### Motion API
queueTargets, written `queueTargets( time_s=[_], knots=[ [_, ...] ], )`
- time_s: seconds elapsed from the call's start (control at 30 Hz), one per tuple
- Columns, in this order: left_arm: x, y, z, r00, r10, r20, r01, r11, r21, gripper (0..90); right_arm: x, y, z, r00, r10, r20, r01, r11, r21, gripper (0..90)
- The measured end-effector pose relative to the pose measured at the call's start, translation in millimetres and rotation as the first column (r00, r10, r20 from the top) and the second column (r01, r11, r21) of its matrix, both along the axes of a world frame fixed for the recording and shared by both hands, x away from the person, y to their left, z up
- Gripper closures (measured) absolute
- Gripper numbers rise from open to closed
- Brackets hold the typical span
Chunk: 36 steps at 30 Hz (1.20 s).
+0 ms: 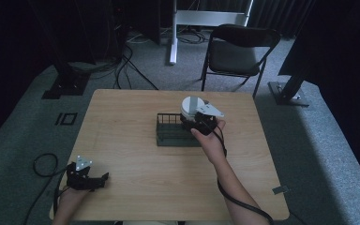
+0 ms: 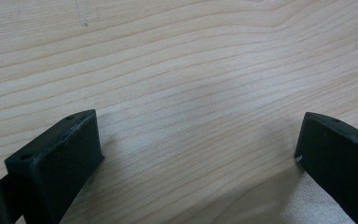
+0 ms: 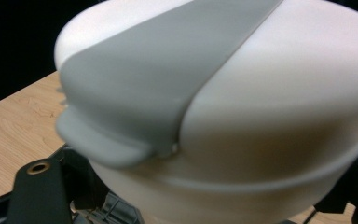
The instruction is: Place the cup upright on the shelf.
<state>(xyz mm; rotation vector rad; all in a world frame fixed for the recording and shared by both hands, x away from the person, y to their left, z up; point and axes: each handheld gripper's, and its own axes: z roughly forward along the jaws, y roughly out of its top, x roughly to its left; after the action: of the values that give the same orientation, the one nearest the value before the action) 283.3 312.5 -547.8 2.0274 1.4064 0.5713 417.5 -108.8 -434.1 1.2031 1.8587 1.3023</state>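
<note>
A round white container (image 1: 191,106) with a grey band across its lid is held over the right end of a dark wire rack (image 1: 170,131) in the middle of the wooden table (image 1: 122,117). My right gripper (image 1: 200,123) is shut on it; in the right gripper view the container (image 3: 261,102) bulges between the two black jaws of the right gripper (image 3: 198,189), with the rack's wires just below. My left gripper (image 1: 104,178) lies near the table's front left corner. In the left gripper view the left gripper (image 2: 198,149) stands open over bare wood with nothing between its jaws.
A black folding chair (image 1: 239,47) stands beyond the table's far right side. Cables (image 1: 126,65) and stand feet lie on the grey carpet behind and to the left. A cable loop (image 1: 44,164) trails off the table's left edge.
</note>
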Motion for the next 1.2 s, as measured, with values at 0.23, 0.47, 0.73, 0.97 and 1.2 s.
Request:
queueTargets(
  time_s=[0.23, 0.47, 0.73, 0.97, 1.2],
  knots=[
    [0.0, 0.0, 0.0, 1.0000, 0.000, 0.000, 0.000, 1.0000, 0.000, 0.5, 8.2, 7.3, -12.6, 0.9987, -0.009, -0.050, 0.009, 1.000, -0.002, 18.2],
    [0.0, 0.0, 0.0, 1.0000, 0.000, 0.000, 0.000, 1.0000, 0.000, 0.5, 11.8, 11.9, -21.8, 0.9950, -0.017, -0.099, 0.016, 1.000, -0.004, 18.2],
    [0.0, 0.0, 0.0, 1.0000, 0.000, 0.000, 0.000, 1.0000, 0.000, 0.5, 14.8, 14.4, -28.1, 0.9929, -0.023, -0.116, 0.020, 0.999, -0.030, 18.2],
    [0.0, 0.0, 0.0, 1.0000, 0.000, 0.000, 0.000, 1.0000, 0.000, 0.5, 15.7, 16.2, -34.0, 0.9905, -0.024, -0.135, 0.017, 0.999, -0.052, 18.2],
    [0.0, 0.0, 0.0, 1.0000, 0.000, 0.000, 0.000, 1.0000, 0.000, 0.5, 18.2, 17.9, -34.9, 0.9880, -0.013, -0.154, 0.002, 0.997, -0.076, 18.2]
  ],
)
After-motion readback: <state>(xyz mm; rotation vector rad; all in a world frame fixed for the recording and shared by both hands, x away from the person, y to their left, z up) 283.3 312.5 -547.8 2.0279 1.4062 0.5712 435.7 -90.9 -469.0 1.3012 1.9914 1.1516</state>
